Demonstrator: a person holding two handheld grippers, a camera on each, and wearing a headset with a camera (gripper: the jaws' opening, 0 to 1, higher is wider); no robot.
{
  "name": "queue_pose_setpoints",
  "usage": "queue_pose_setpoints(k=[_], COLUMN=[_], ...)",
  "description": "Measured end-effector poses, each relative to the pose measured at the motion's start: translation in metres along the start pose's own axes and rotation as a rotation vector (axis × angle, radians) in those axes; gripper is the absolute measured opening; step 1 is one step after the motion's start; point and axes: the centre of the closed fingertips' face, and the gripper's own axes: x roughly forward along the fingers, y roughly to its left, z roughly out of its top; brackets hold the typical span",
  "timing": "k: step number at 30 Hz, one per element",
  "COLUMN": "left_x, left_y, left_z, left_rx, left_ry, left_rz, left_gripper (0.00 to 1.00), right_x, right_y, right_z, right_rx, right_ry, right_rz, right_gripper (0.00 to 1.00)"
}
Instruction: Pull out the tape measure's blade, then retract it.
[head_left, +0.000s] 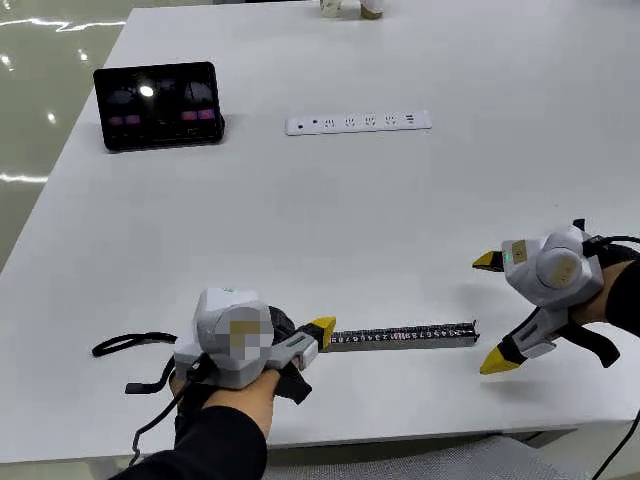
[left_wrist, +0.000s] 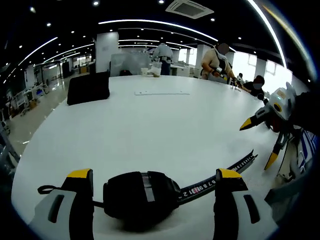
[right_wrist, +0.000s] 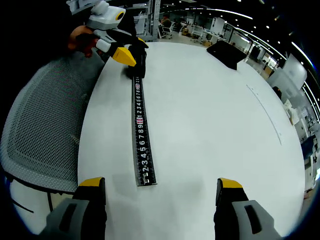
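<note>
While astride case (left_wrist: 142, 200), left hand-held gripper (left_wrist: 155, 173) apart | right hand-held gripper (head_left: 490, 313) apart, facing blade (right_wrist: 140, 132)

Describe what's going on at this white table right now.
A person works two handheld grippers at a white table. The left gripper has its jaws open on either side of the black tape measure case, which rests on the table. The dark numbered blade is out of the case and lies flat, pointing toward the right gripper, whose jaws stand open near the blade's tip without gripping it.
</note>
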Motion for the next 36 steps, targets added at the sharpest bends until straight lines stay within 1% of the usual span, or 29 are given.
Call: queue_pose_setpoints(k=[1,2,6,9,11,13,14,17,20,22,24,26,30,34,35,36], left_x=[0.001,0.001,0.002,0.002,0.002,0.004,0.005,0.005,0.005,0.006,0.006,0.006,0.006,0.007,0.007,0.006], left_y=[0.001,0.003,0.005,0.005,0.007,0.009,0.01,0.011,0.01,0.01,0.01,0.011,0.012,0.012,0.012,0.013], left_z=[-0.001,-0.003,-0.005,-0.007,-0.007,-0.01,-0.013,-0.015,-0.014,-0.014,-0.014,-0.015,-0.016,-0.015,-0.015,-0.015], left_rx=[-0.004,-0.026,-0.031,-0.04,-0.051,-0.059,-0.066,-0.068,-0.068,-0.068,-0.069,-0.072,-0.07,-0.065,-0.066,-0.069], left_ry=[0.001,0.005,0.004,0.005,0.005,0.008,0.013,0.019,0.017,0.014,0.016,0.017,0.019,0.013,0.013,0.013], left_rz=[0.002,0.001,0.001,-0.001,0.005,0.006,0.008,0.01,0.007,0.007,0.008,0.012,0.011,0.012,0.012,0.013], left_gripper=[0.99,0.99,0.99,0.99,0.99,0.99,0.99,0.99,0.99,0.99,0.99,0.99,0.99,0.99,0.98,0.98], right_x=[0.001,0.003,0.006,0.007,0.008,0.008,0.007,0.007,0.007,0.007,0.008,0.008,0.011,0.012,0.012,0.012], right_y=[-0.001,-0.002,-0.001,0.0,0.001,0.005,0.006,0.008,0.01,0.013,0.015,0.016,0.017,0.018,0.017,0.017], right_z=[-0.001,-0.002,-0.001,-0.003,-0.003,-0.005,-0.006,-0.006,-0.006,-0.005,-0.004,-0.004,-0.004,-0.008,-0.008,-0.008], right_rx=[-0.005,-0.01,-0.022,-0.011,-0.01,-0.008,-0.019,-0.028,-0.031,-0.039,-0.042,-0.059,-0.067,-0.069,-0.09,-0.079], right_ry=[0.0,0.002,0.006,0.016,0.02,0.029,0.031,0.032,0.035,0.038,0.038,0.04,0.048,0.062,0.058,0.058], right_rz=[0.002,0.006,0.019,0.035,0.042,0.06,0.063,0.073,0.085,0.088,0.095,0.1,0.096,0.098,0.089,0.094], right_gripper=[0.89,0.87,0.81,0.74,0.69,0.61,0.57,0.48,0.36,0.31,0.29,0.25,0.23,0.18,0.16,0.16])
